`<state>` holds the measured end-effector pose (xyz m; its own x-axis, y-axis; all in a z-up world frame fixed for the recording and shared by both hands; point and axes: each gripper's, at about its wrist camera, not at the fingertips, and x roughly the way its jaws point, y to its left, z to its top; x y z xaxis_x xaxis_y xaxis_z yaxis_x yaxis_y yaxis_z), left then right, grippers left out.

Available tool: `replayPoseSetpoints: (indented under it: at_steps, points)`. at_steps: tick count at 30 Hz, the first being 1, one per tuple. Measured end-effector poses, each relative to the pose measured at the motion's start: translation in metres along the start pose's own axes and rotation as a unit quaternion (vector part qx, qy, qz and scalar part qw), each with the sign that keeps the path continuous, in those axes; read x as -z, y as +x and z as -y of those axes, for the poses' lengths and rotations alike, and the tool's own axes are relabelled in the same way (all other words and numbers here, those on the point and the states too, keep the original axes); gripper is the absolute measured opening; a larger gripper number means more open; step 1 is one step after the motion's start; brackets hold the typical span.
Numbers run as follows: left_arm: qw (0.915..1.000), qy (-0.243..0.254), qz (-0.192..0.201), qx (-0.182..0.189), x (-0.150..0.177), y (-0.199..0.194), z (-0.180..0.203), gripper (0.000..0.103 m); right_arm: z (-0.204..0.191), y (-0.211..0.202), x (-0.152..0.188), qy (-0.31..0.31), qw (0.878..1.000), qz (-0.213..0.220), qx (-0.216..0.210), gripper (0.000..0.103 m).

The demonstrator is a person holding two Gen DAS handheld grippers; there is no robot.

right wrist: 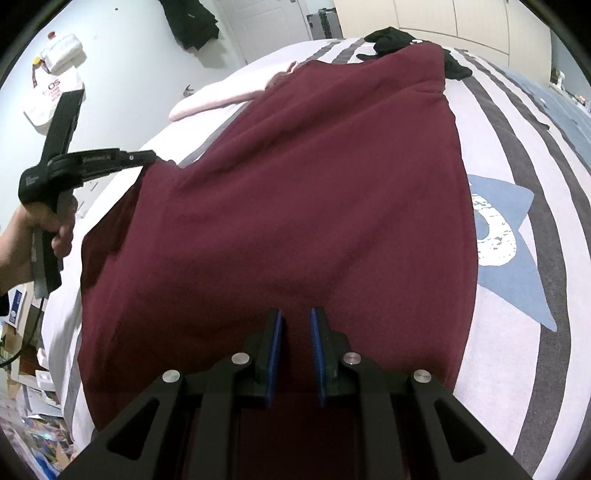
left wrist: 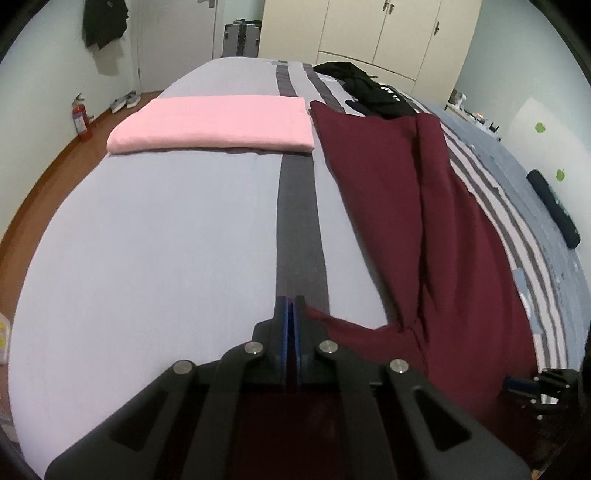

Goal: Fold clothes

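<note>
A maroon garment point(left wrist: 388, 166) lies spread lengthwise on the bed point(left wrist: 147, 240); in the right wrist view the maroon garment point(right wrist: 314, 166) fills the middle. My left gripper point(left wrist: 291, 302) is shut, with a near corner of the maroon cloth pinched and trailing off to the right of its fingers. That left gripper point(right wrist: 153, 158) shows at the cloth's left corner, gripped by a hand point(right wrist: 22, 240). My right gripper point(right wrist: 295, 314) has its blue pads a little apart, with maroon fabric bunched between them. The right gripper point(left wrist: 511, 384) meets the cloth's near right edge.
A folded pink garment point(left wrist: 214, 122) rests at the far left of the bed, and a black garment point(left wrist: 369, 88) is heaped beyond the maroon one. A fire extinguisher point(left wrist: 81, 118) stands on the floor at left. Cream wardrobes point(left wrist: 369, 29) line the far wall.
</note>
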<state>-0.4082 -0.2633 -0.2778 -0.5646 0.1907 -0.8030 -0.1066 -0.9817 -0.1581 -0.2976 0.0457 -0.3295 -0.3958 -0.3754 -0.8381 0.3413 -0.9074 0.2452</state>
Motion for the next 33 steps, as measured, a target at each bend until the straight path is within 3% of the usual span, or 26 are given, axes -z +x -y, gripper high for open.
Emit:
replayPoseSetpoints:
  at_steps: [5,10,14,19,23,26,28,30,33]
  points:
    - [0.9991,-0.023,-0.024,-0.025,0.014,0.006,-0.014,0.002,0.000,0.001,-0.001,0.000,1.000,0.000,0.000,0.015]
    - [0.9955,-0.082,0.009,-0.047,0.013,-0.010,-0.043,0.002,0.000,0.002,0.000,-0.001,1.000,0.000,0.001,0.015]
    - [0.9989,-0.042,0.017,-0.013,0.018,-0.037,-0.019,0.002,0.000,0.001,0.001,0.001,1.000,0.001,0.003,0.015]
    - [0.9984,0.005,-0.009,0.056,0.041,-0.045,0.027,0.002,-0.001,0.001,0.000,0.006,1.000,0.002,0.005,0.015]
    - [0.9961,0.046,-0.035,0.067,0.057,-0.027,0.056,0.002,-0.002,0.001,0.000,0.004,1.000,0.002,0.007,0.015]
    - [0.9971,0.058,-0.045,0.021,0.063,-0.005,0.052,0.002,-0.003,0.000,0.000,0.000,1.000,0.003,0.010,0.015]
    - [0.9987,0.030,-0.041,0.003,0.061,0.003,0.033,0.002,-0.003,-0.002,0.000,-0.003,1.000,0.003,0.011,0.015]
    - [0.9988,0.019,-0.033,-0.030,0.055,0.001,0.020,0.002,0.000,-0.007,0.001,0.001,1.000,0.005,0.014,0.015]
    - [0.9989,-0.013,-0.020,-0.041,0.048,-0.016,0.006,0.002,0.007,-0.020,0.007,0.011,1.000,0.007,0.021,0.015]
